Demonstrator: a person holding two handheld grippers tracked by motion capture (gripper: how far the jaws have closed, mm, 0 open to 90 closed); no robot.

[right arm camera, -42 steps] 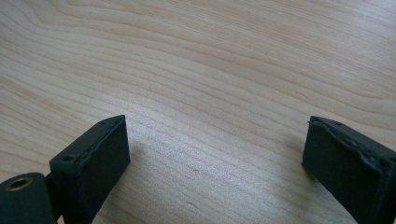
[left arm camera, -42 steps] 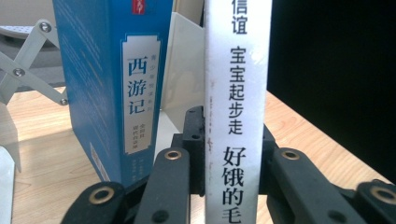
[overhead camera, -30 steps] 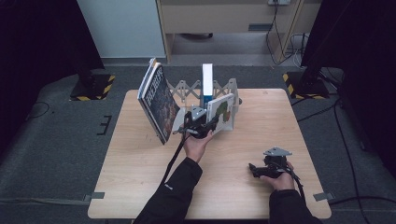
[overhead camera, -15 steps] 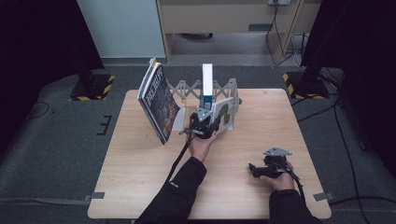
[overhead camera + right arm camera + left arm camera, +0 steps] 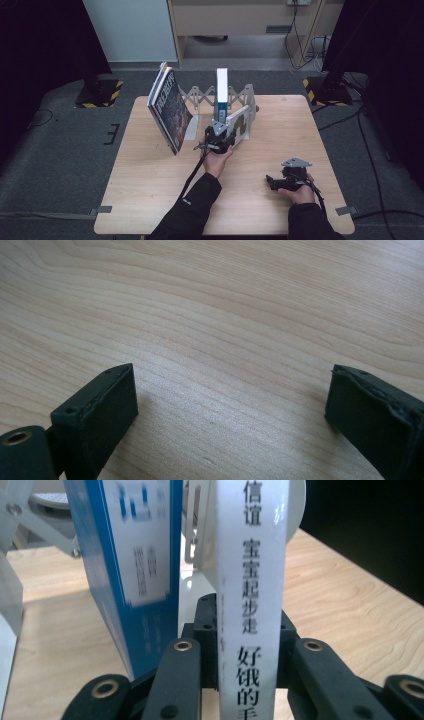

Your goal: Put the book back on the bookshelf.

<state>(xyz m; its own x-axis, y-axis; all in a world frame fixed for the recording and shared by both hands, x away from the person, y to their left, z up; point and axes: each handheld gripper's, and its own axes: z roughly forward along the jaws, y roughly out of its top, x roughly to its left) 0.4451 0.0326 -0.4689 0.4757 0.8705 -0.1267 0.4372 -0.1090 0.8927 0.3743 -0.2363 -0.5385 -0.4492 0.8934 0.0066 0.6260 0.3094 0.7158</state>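
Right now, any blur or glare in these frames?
Left gripper view: white book spine sharp, blue book lettering blurred, sunlit patch on table. Right gripper view: wood grain crisp, soft sheen mid-table, claw edges soft. High view: evenly lit table, dark surroundings.

White-spined book [image 5: 250, 580] with black characters, blue book [image 5: 125, 555], pale wooden table [image 5: 150, 190]

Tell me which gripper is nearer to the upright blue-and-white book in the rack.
Left. The left gripper sits just in front of the upright blue-and-white book, clamping a neighbouring white-spined book; the right gripper rests far off on the table.
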